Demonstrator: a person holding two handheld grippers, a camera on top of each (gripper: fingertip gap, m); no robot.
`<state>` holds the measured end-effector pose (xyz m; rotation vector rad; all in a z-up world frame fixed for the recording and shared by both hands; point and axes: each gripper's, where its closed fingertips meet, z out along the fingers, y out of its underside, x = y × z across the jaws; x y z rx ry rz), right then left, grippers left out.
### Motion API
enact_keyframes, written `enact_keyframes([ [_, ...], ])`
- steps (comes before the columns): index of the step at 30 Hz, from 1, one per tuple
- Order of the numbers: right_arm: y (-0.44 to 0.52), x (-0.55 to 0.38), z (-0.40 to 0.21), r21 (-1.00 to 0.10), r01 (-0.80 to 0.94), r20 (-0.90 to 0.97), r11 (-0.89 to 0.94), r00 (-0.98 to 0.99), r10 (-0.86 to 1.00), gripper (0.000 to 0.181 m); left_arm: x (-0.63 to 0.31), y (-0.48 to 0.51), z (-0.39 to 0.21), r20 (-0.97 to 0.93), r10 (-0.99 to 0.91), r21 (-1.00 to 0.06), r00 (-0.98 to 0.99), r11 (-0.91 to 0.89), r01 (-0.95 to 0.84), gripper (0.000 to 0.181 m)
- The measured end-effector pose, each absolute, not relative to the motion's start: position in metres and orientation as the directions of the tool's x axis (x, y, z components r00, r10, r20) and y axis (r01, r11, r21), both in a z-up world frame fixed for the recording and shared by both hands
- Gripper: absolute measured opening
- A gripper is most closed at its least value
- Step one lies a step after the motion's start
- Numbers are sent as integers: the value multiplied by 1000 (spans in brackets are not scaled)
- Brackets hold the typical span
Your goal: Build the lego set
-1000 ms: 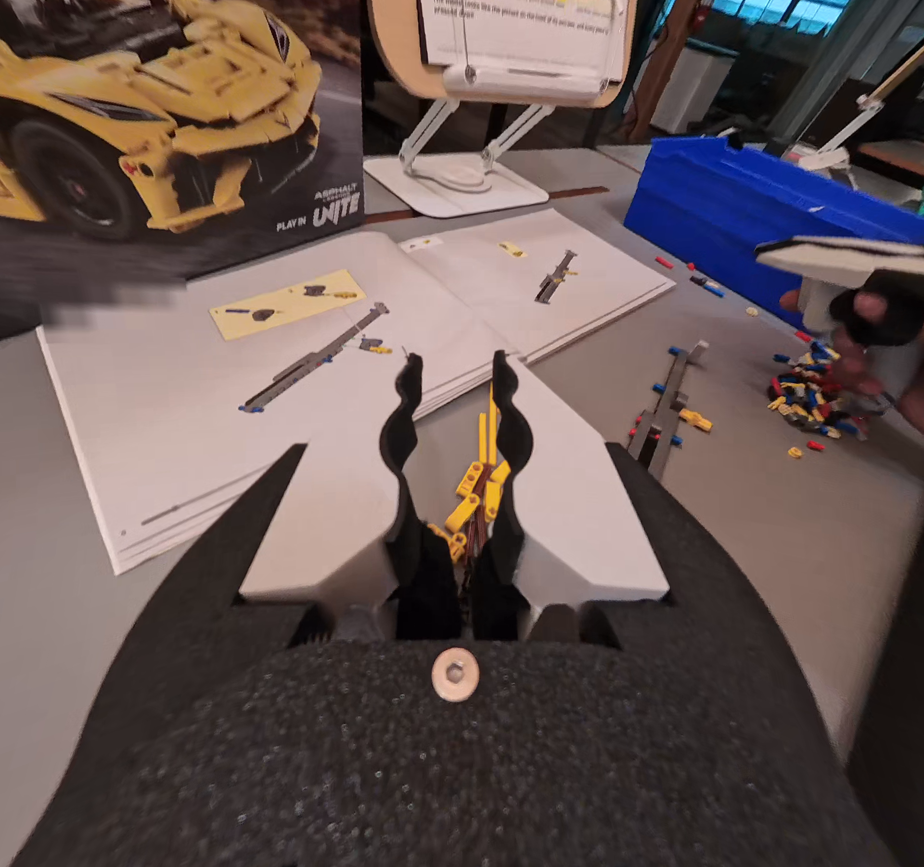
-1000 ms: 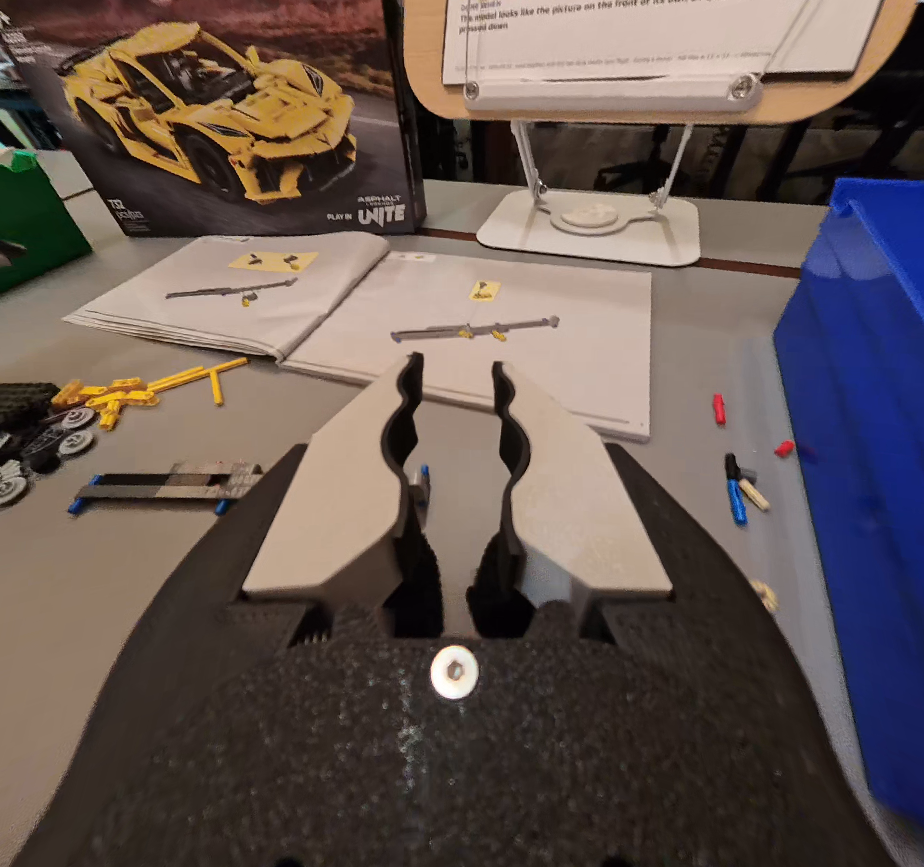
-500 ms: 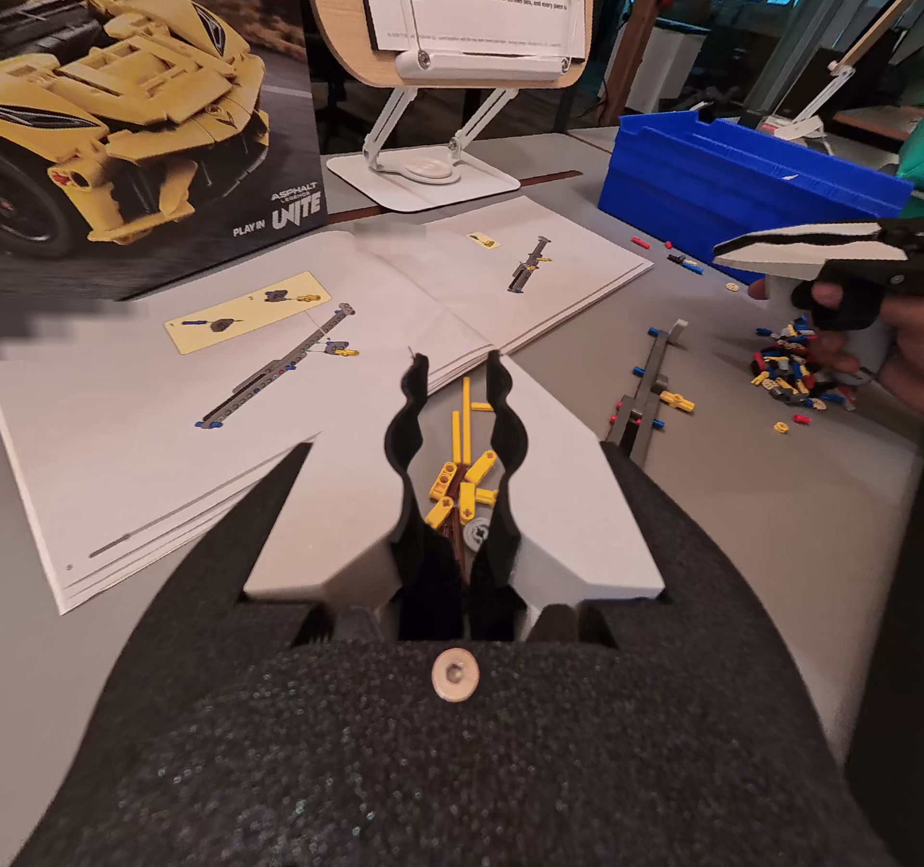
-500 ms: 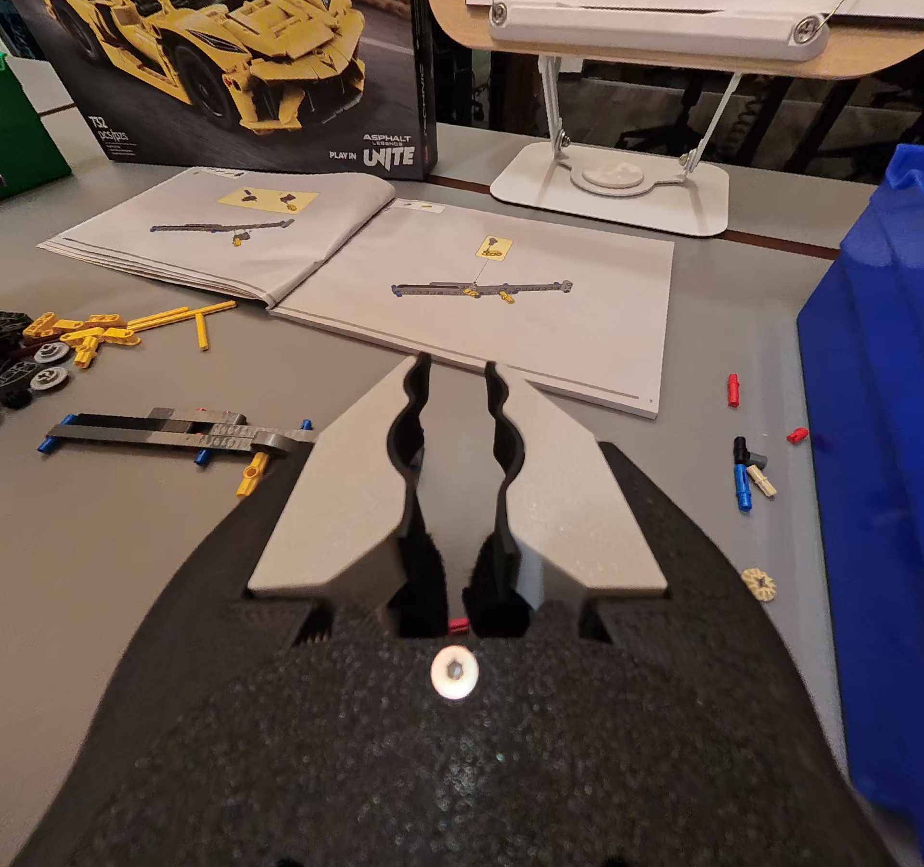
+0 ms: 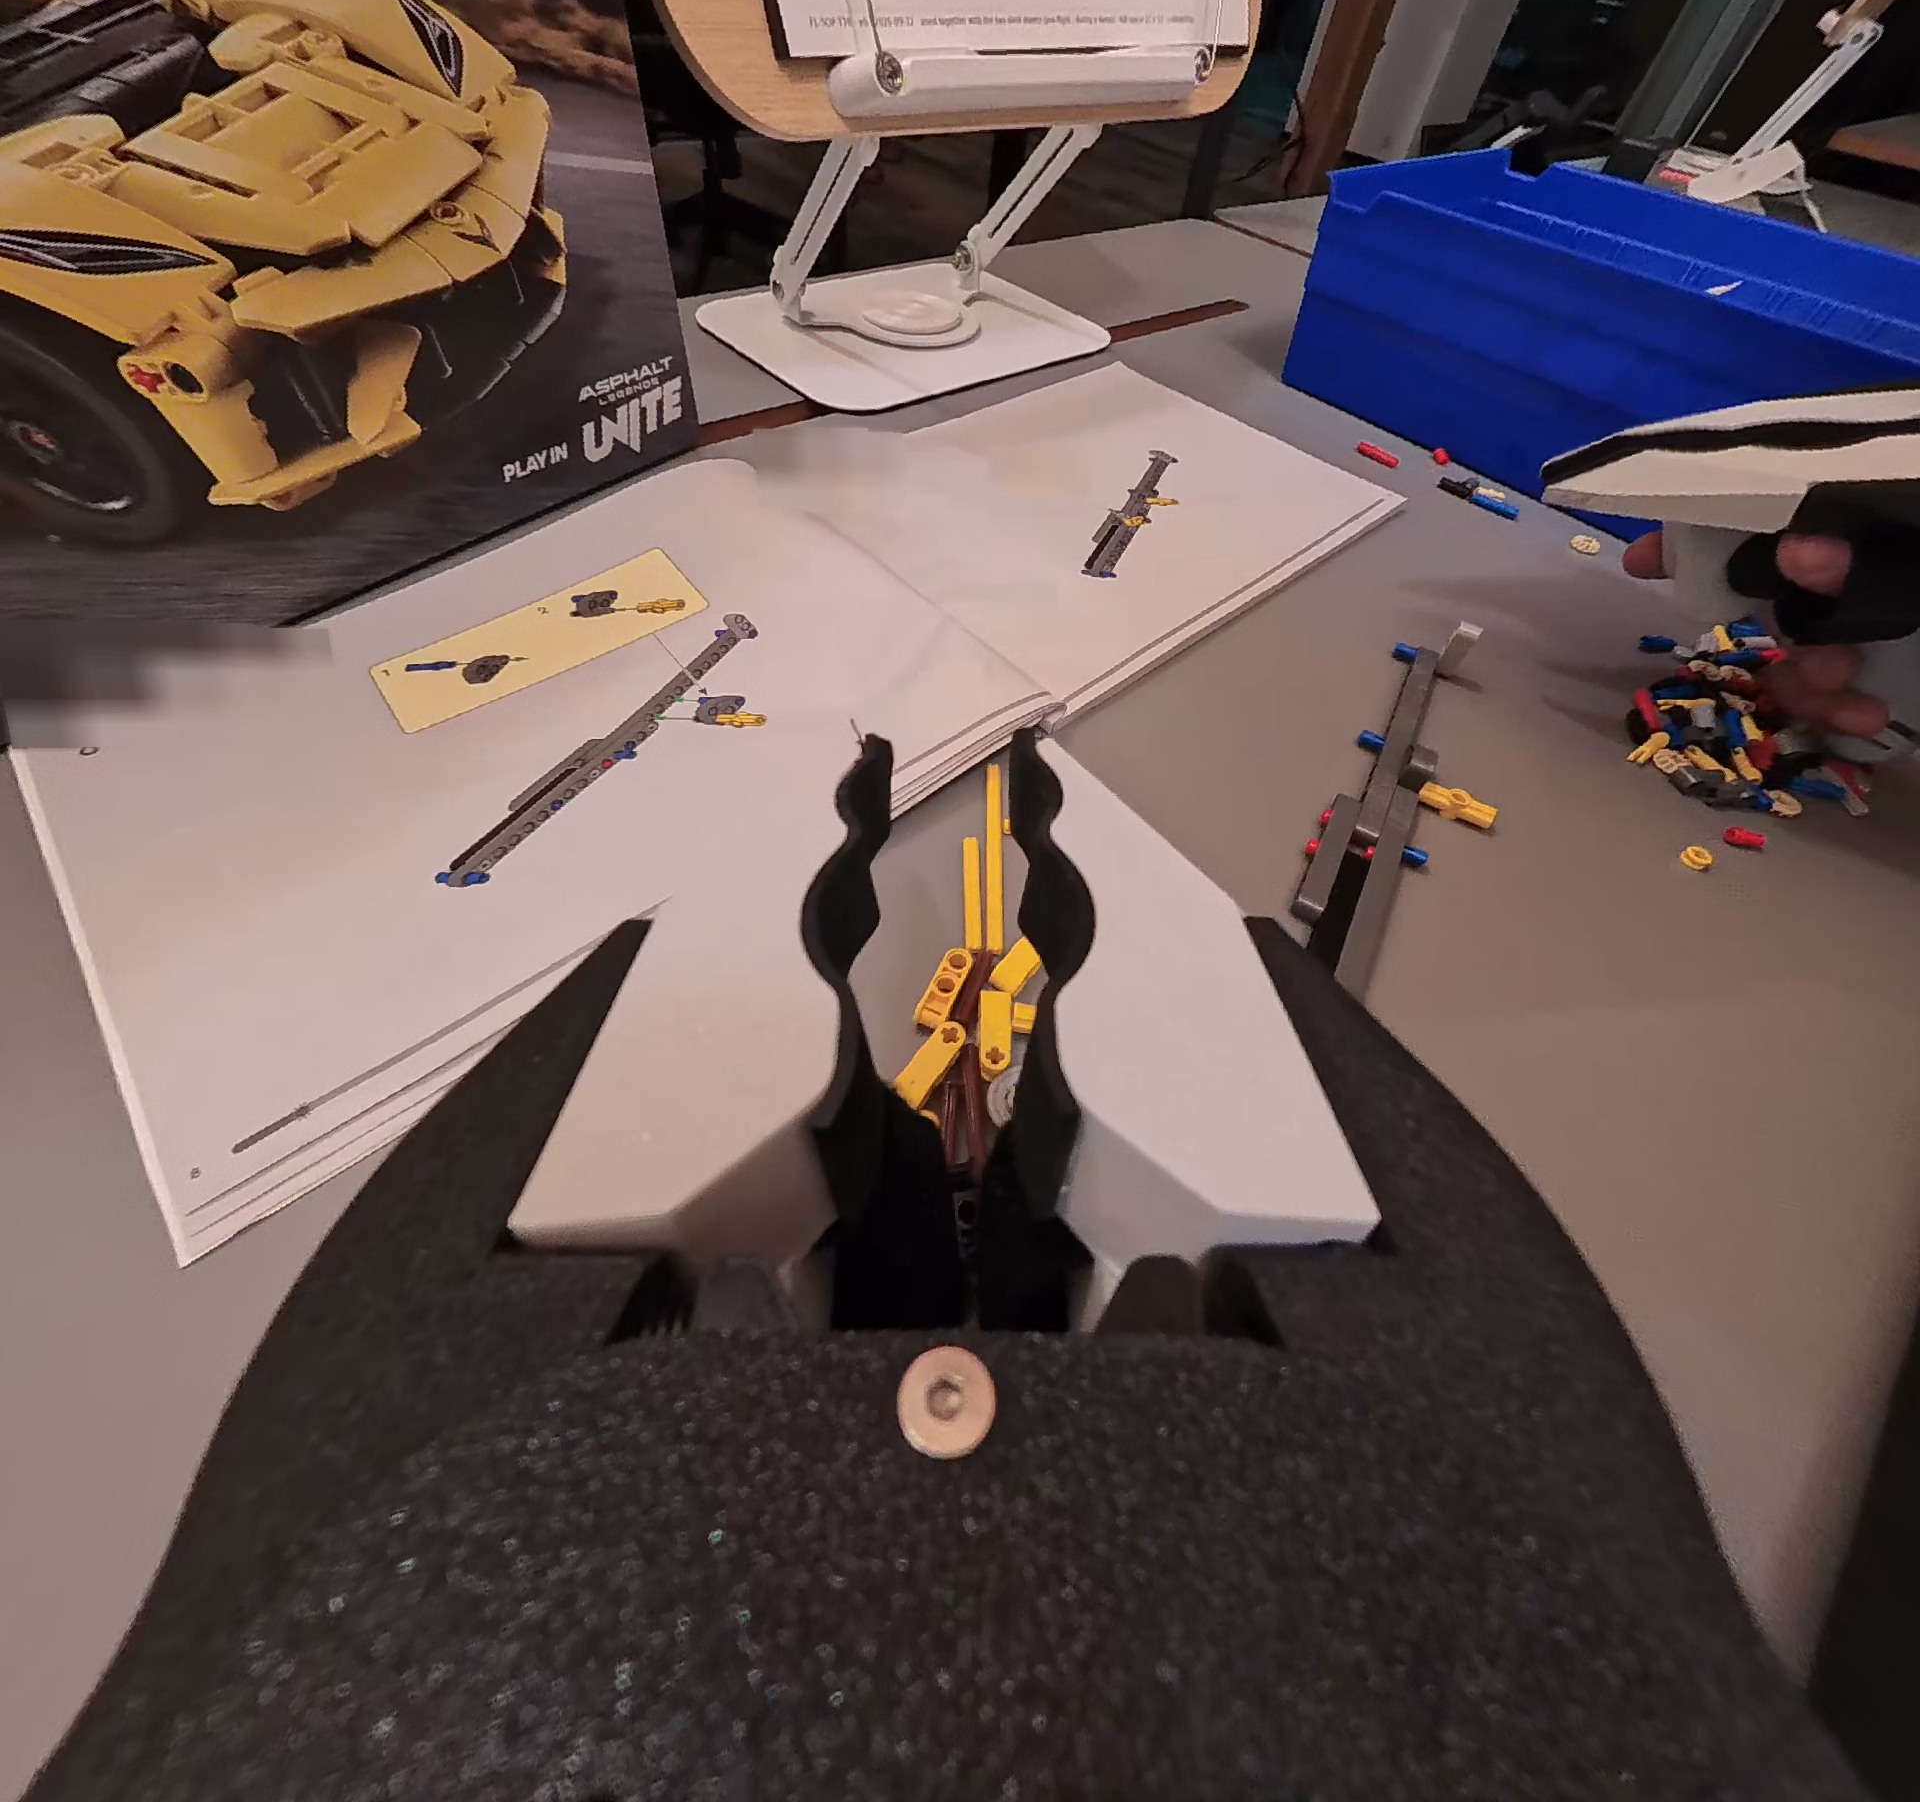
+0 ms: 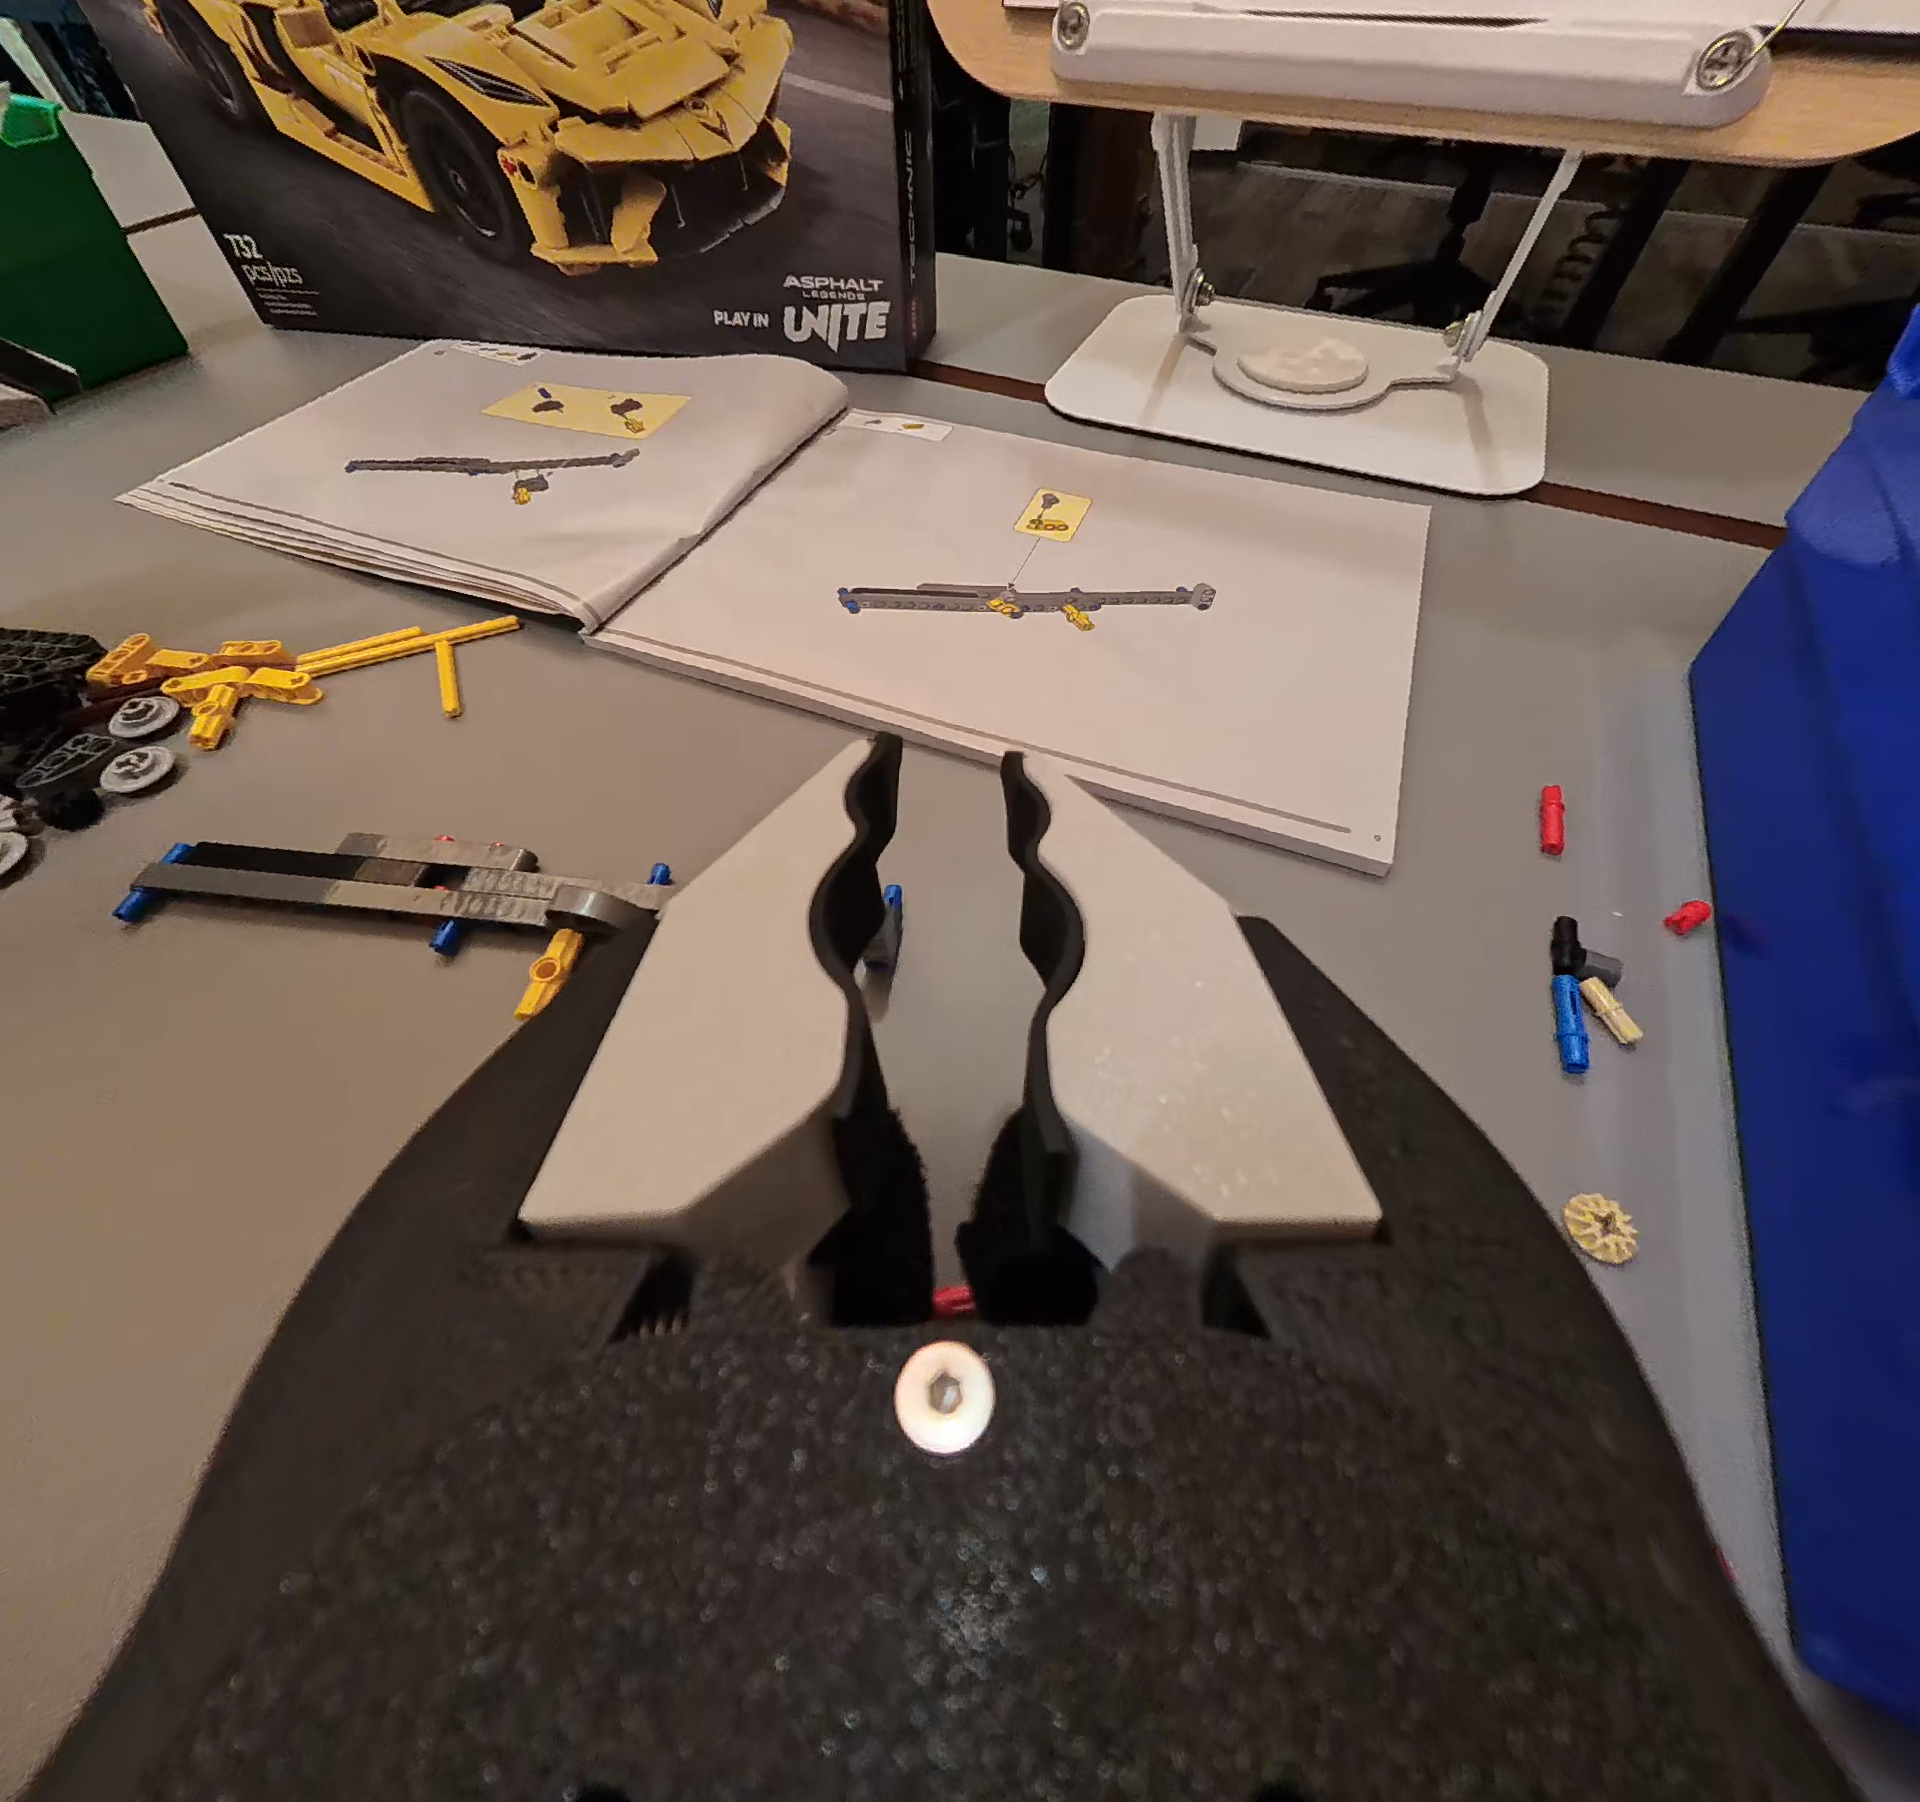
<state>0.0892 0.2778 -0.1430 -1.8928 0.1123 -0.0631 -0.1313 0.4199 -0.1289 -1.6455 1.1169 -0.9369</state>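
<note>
L gripper (image 5: 951,750) is hanging over the table w/ jaws parted, nothing between them; under the gap a heap of yellow lego pcs (image 5: 971,989) is lying on the grey table (image 5: 1558,1181), just beside the edge of the open instruction booklet (image 5: 312,869). R gripper (image 6: 951,765) is also hovering released, empty, fingers apart, pointing toward the booklet's right page (image 6: 1039,692). The part-built grey/black beam assembly (image 6: 395,885) w/ blue pins is lying flat on the table, left of the R gripper, a yellow connector (image 6: 545,973) sitting at its near end. In the left wrist view a mixed pile of small pcs (image 5: 1735,734) is sitting by the hand holding the R gripper. Set box (image 6: 520,111) w/ yellow car picture is standing behind the booklet, doc stand (image 6: 1299,381) next to it, blue bin (image 6: 1829,817) on the right. A few loose pins (image 6: 1579,994) are lying near the bin.
</note>
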Motion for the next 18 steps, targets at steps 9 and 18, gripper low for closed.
enact_keyframes([
  [9,277,87,-142,-949,-58,-28,-310,994,-102,19,-134,424,-145,82,-949,-915,303,-192,-356,21],
  [18,275,84,-144,-947,-60,-34,-316,996,-87,18,-138,417,-162,-71,-995,-800,72,14,-600,22],
])
